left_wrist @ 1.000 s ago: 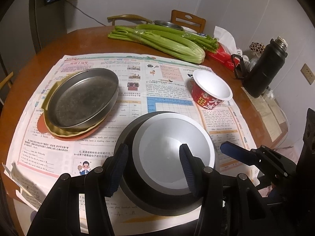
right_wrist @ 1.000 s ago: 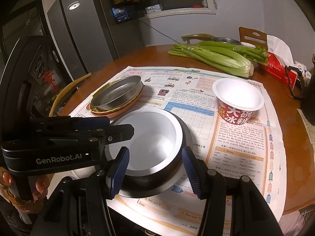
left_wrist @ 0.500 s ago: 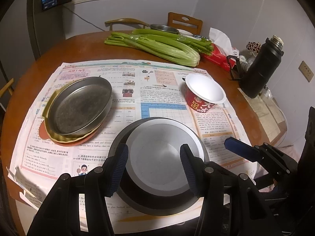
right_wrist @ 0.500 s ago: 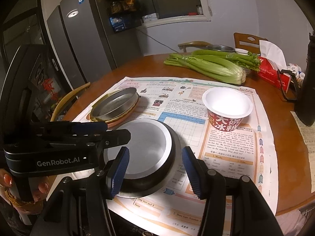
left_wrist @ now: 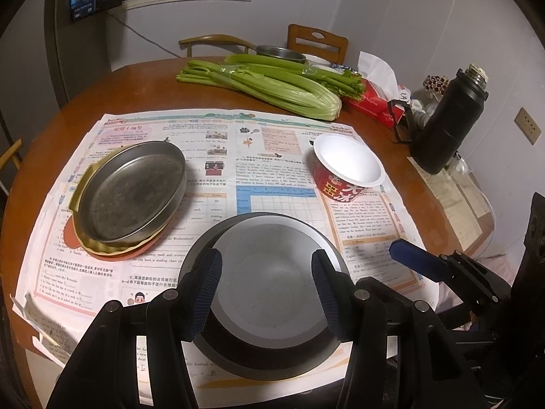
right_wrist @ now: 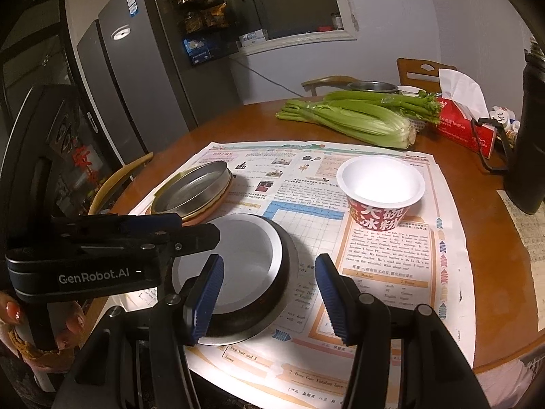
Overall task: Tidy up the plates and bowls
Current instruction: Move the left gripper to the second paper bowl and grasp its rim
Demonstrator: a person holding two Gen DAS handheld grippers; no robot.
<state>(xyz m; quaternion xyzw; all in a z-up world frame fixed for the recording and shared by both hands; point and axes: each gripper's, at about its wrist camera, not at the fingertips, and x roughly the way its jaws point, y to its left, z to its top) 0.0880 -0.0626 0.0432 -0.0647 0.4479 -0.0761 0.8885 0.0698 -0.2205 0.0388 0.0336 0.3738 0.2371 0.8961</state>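
A dark bowl with a pale metal inside [left_wrist: 269, 286] sits on the newspaper near the table's front edge; it also shows in the right wrist view [right_wrist: 245, 255]. My left gripper [left_wrist: 267, 293] is open and empty, hovering above this bowl. My right gripper [right_wrist: 269, 296] is open and empty, just right of the bowl and above it. A metal pan tops a stack of plates [left_wrist: 133, 191] at the left, also seen in the right wrist view [right_wrist: 192, 192]. A red paper bowl [left_wrist: 347, 173] stands at the right; the right wrist view shows it too [right_wrist: 381, 191].
Newspaper [left_wrist: 238, 143] covers the round wooden table [left_wrist: 143, 78]. Celery [left_wrist: 272, 85], a red tissue box [left_wrist: 374, 102] and a black flask [left_wrist: 449, 122] lie at the back and right. Chairs stand behind; a fridge [right_wrist: 136, 78] stands at the left.
Both grippers have drawn back and risen from the dark bowl, which now looks farther off and smaller. Both stay open. Nothing on the table moved.
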